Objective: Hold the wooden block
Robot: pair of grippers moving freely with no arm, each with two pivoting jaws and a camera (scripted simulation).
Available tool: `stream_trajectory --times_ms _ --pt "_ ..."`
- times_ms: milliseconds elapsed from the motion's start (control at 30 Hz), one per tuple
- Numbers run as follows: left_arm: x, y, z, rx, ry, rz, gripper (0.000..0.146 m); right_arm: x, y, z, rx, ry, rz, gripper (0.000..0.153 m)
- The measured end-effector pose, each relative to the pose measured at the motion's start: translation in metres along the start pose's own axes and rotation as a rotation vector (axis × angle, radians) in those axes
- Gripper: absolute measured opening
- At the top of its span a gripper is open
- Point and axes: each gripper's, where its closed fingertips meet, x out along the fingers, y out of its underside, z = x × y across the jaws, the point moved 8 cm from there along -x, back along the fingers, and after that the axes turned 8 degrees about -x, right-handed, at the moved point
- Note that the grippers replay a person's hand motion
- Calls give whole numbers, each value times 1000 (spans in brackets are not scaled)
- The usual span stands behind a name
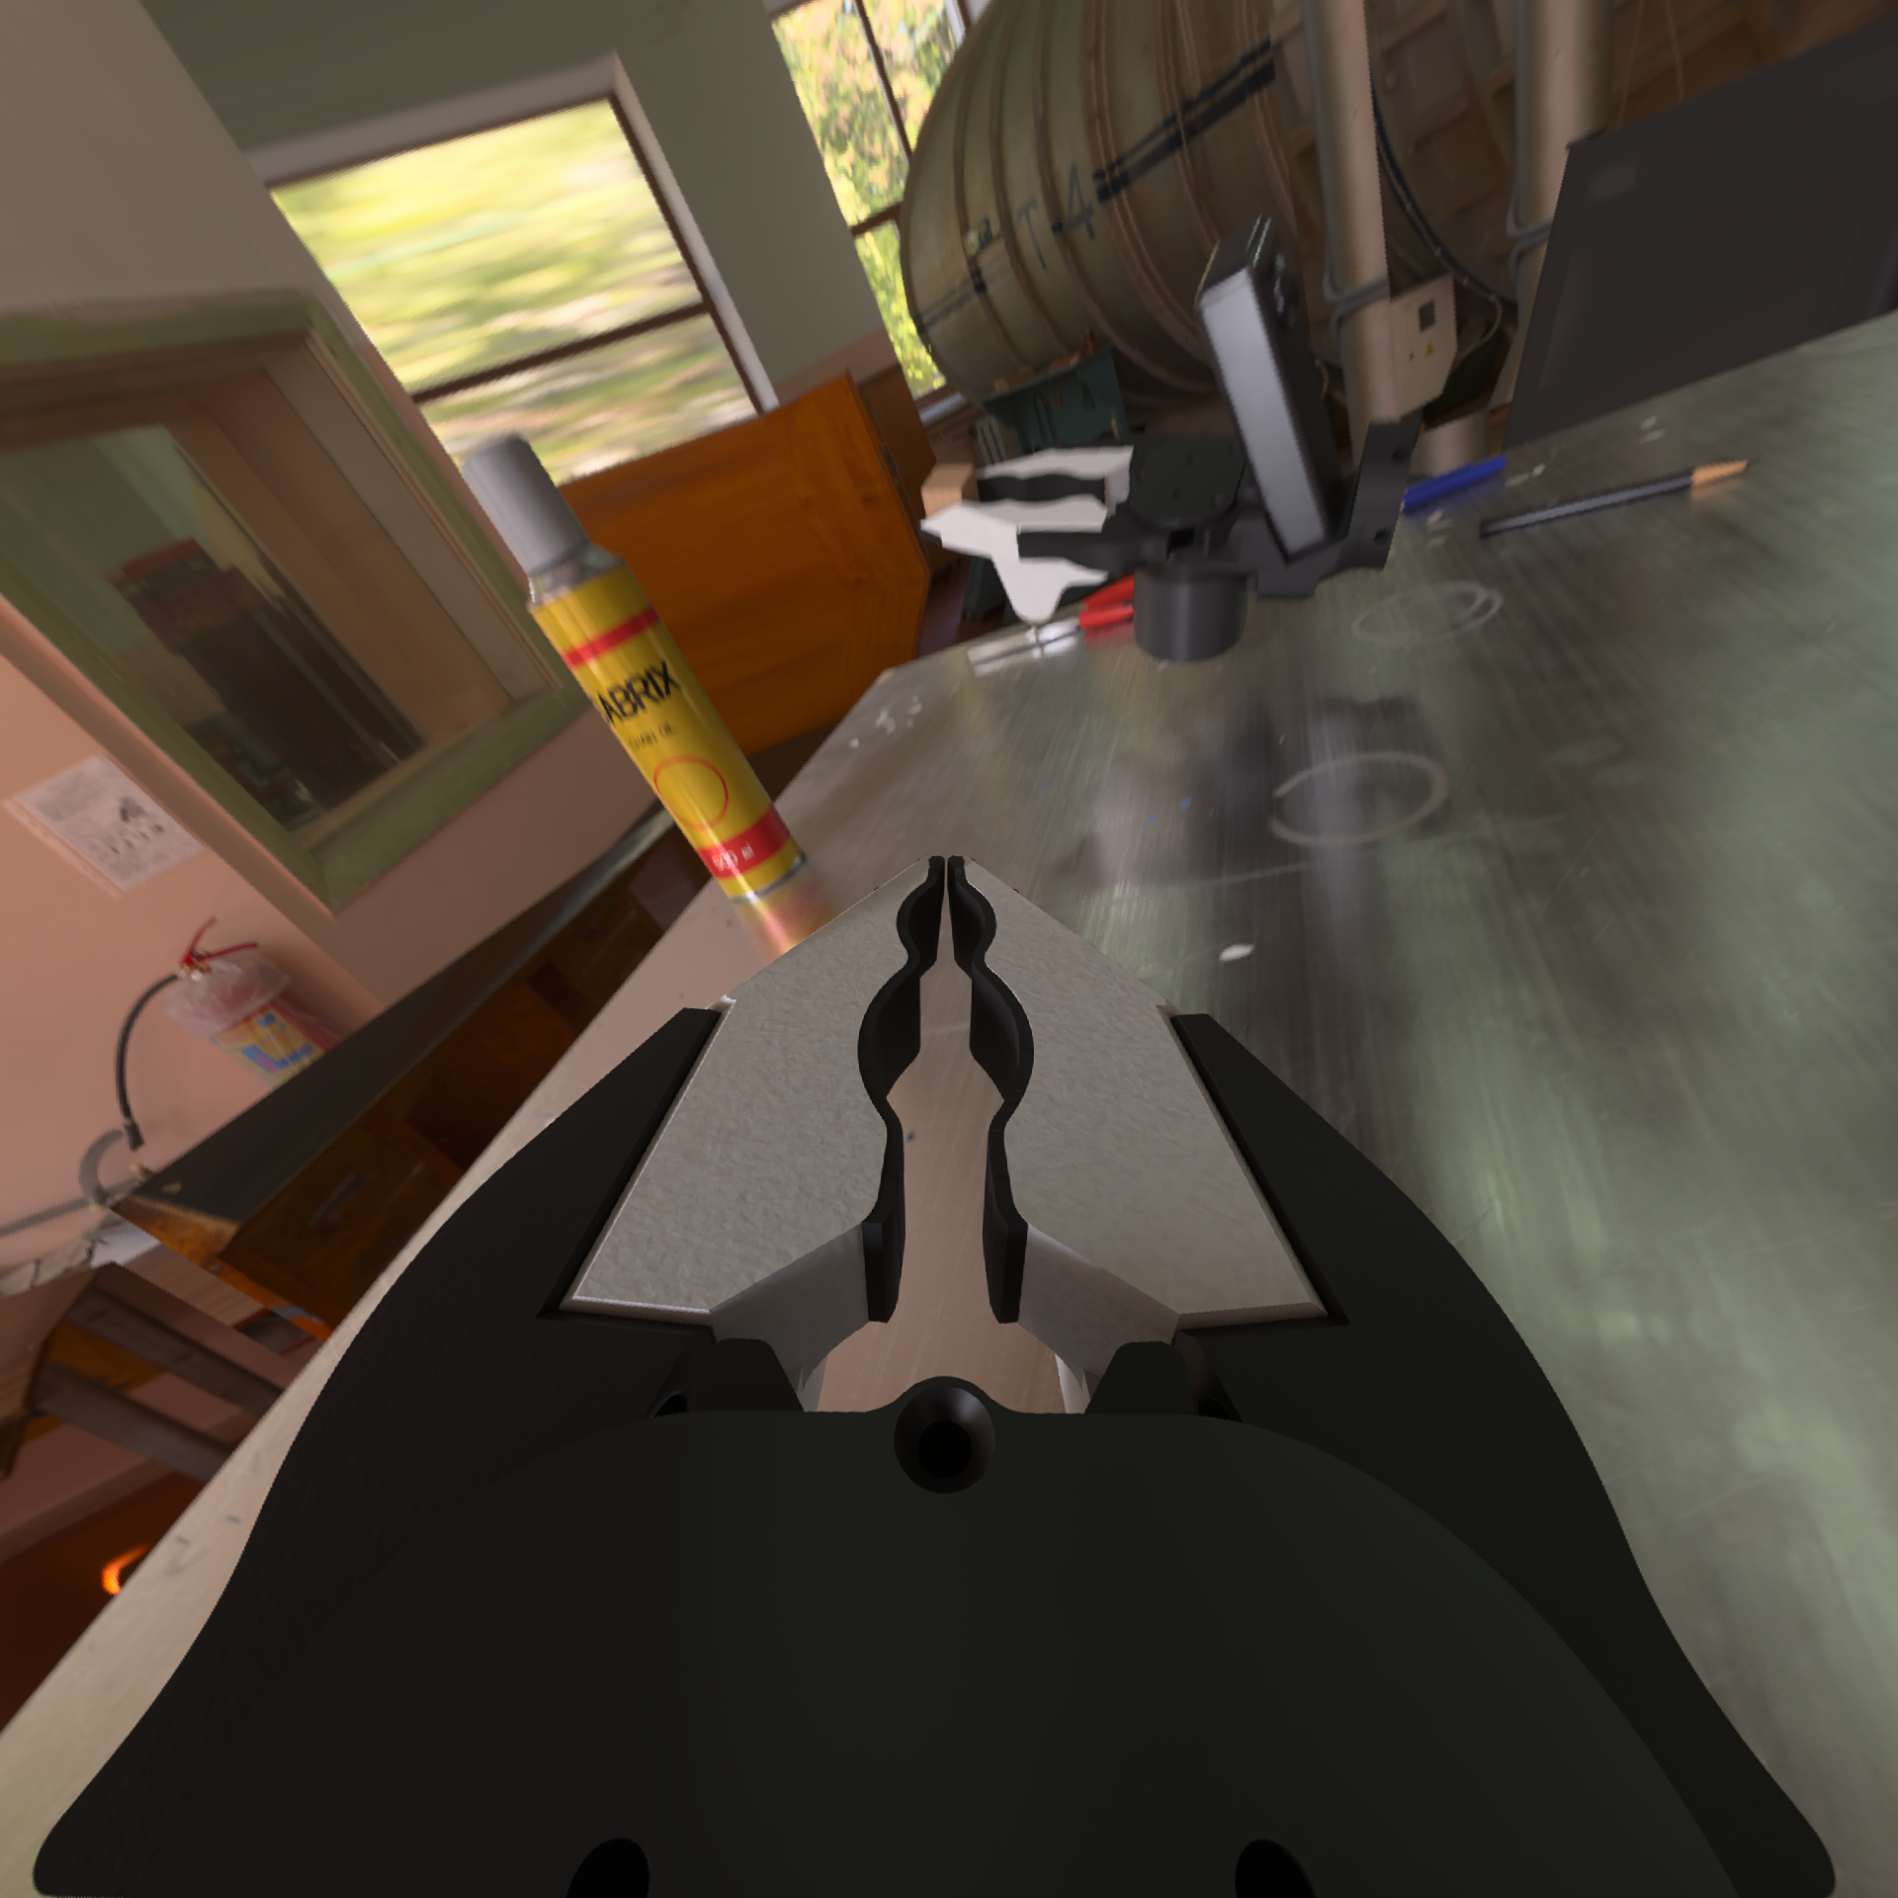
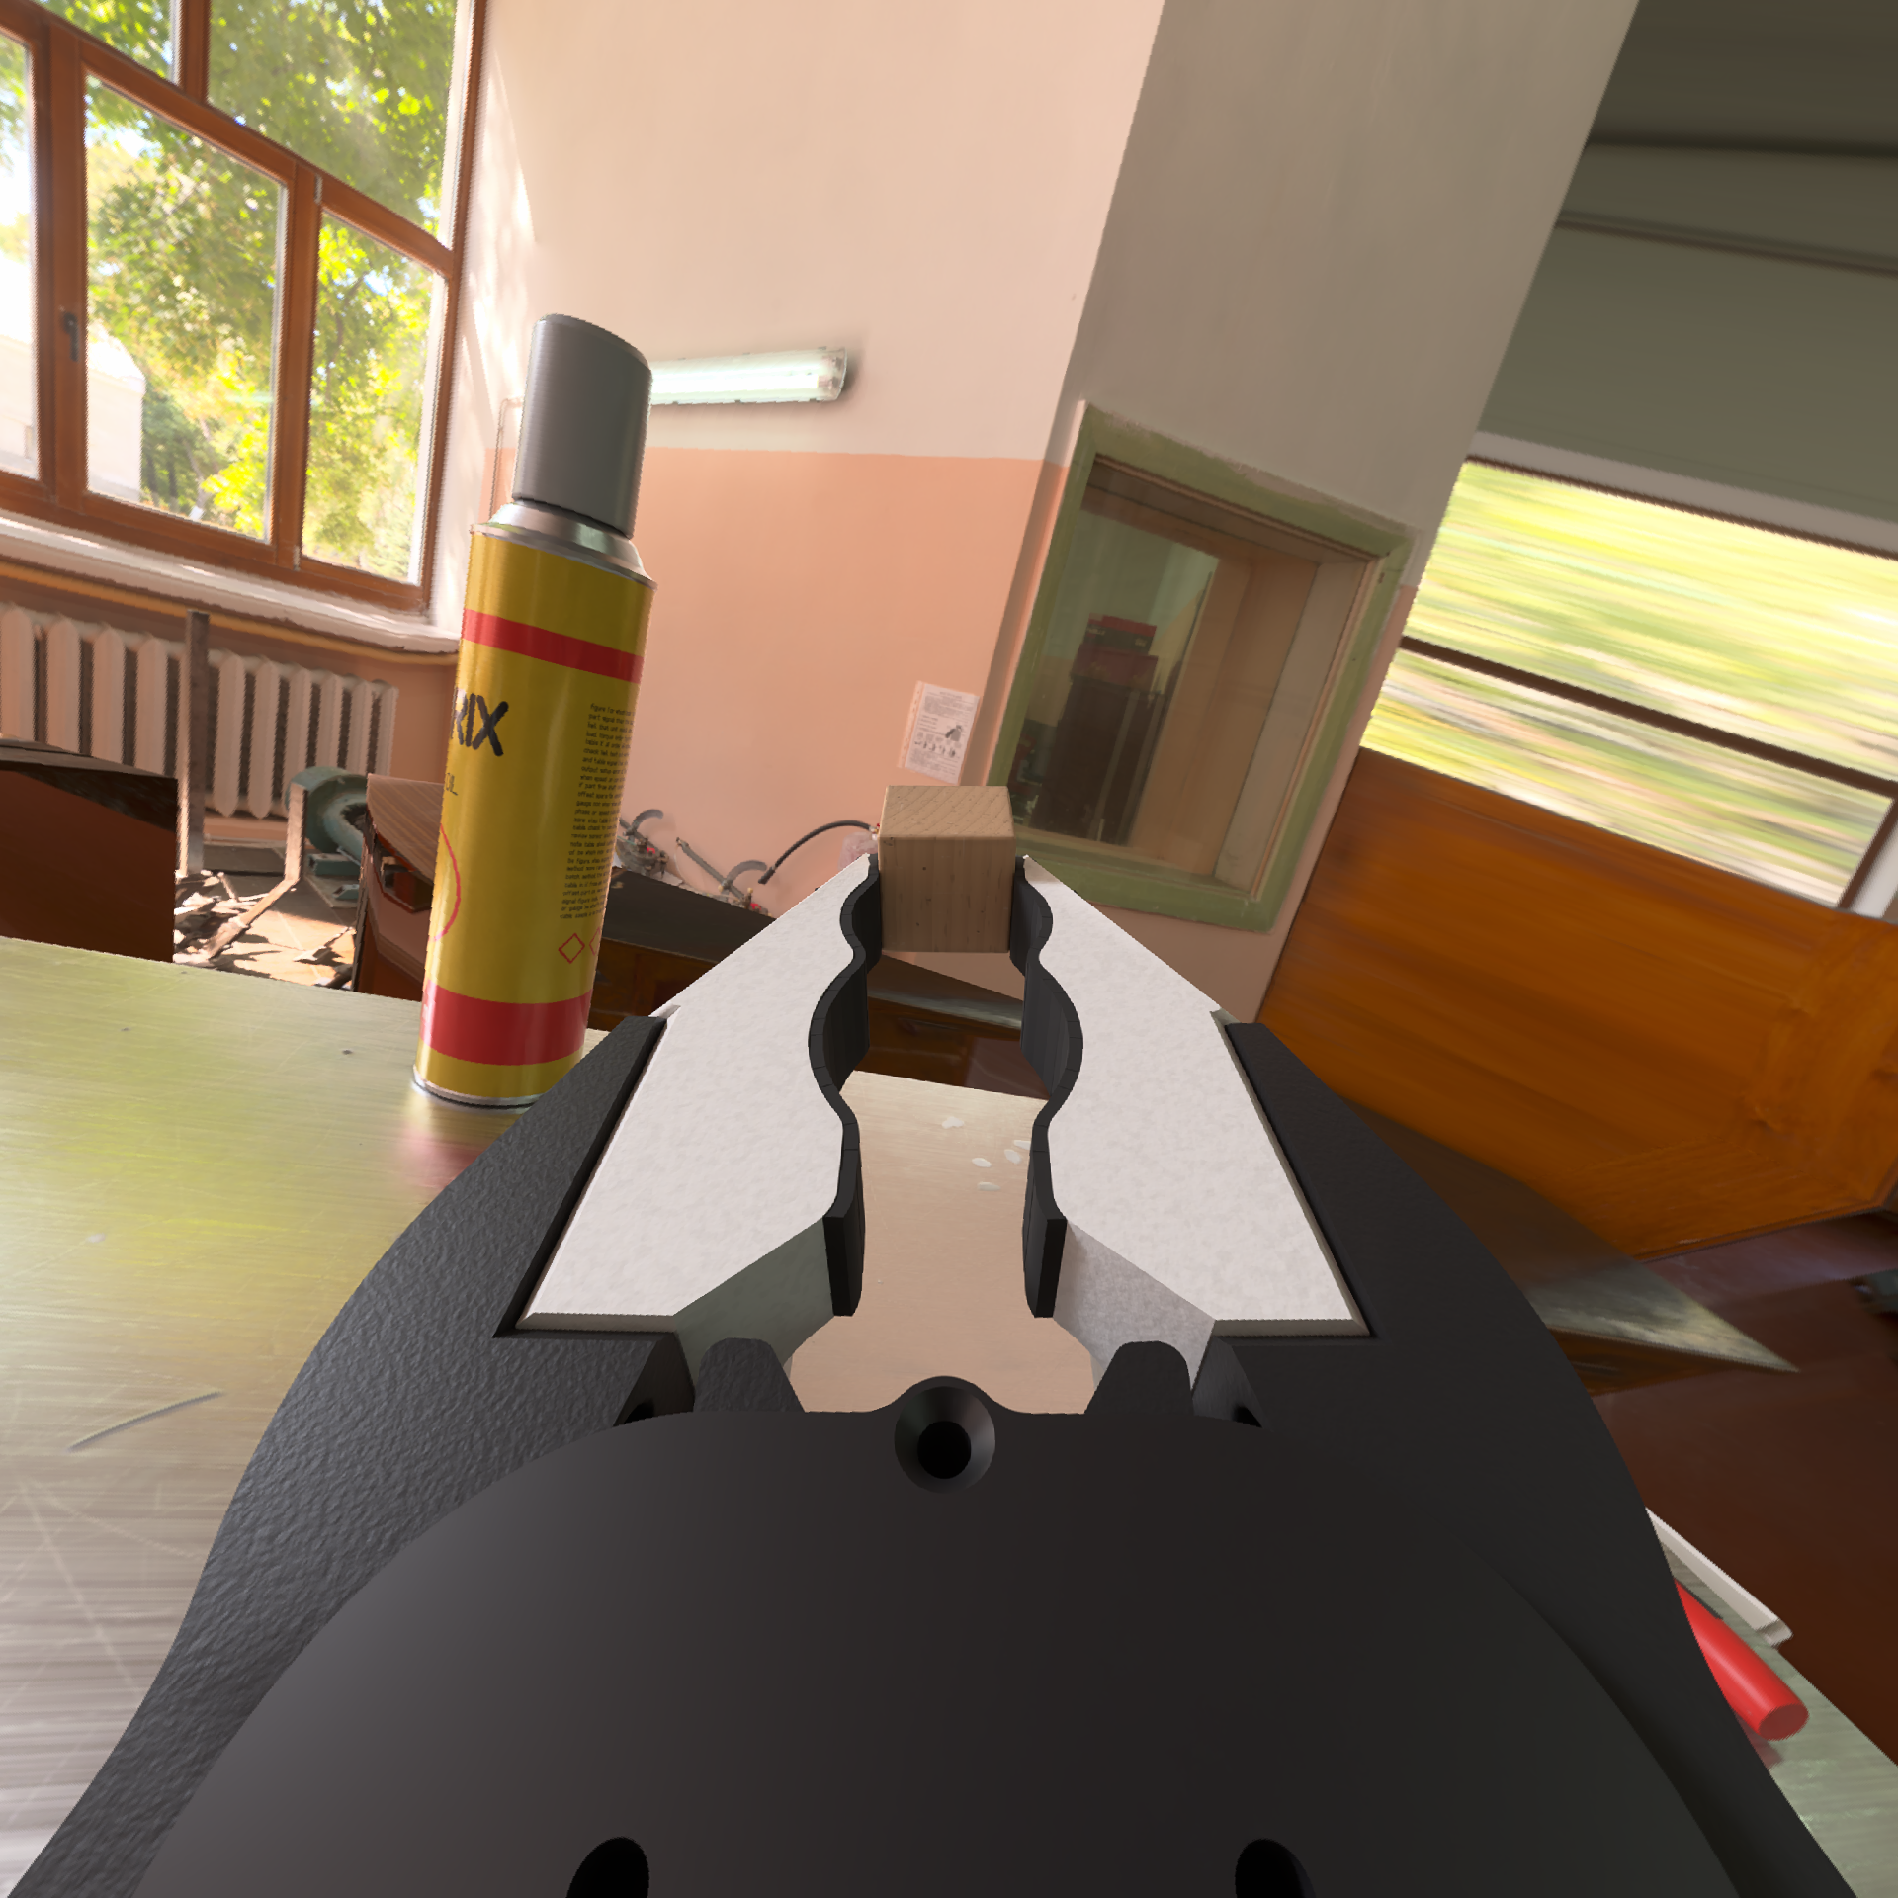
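Observation:
The wooden block, a small light cube, sits between the fingertips of my right gripper, which is shut on it and holds it in the air above the metal table. In the left wrist view the right gripper shows farther off over the table's far left edge, with a bit of the block at its tips. My left gripper is shut and empty, low over the table, pointing along its left edge.
A tall yellow spray can with a grey cap stands on the table left of the block; it also shows in the left wrist view. A pencil, a blue pen and a red-handled item lie at the far side.

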Motion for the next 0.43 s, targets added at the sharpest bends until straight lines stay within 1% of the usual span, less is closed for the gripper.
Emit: stream_trajectory --times_ms 67,133,267,367,433 --pt "-8 -18 -4 2 -10 -46 2 0 0 -1 11 3 0 24" --pt "-23 -40 -6 -28 -33 -96 5 -1 1 -1 21 2 1 24" --pt "-68 -71 -4 -121 -131 -140 10 0 1 -1 30 -7 -2 24" --pt "-115 -83 5 -142 -294 -126 12 0 1 0 27 -13 -1 24" --pt "-149 -87 17 -137 -473 -87 12 0 0 1 23 -17 -2 24"
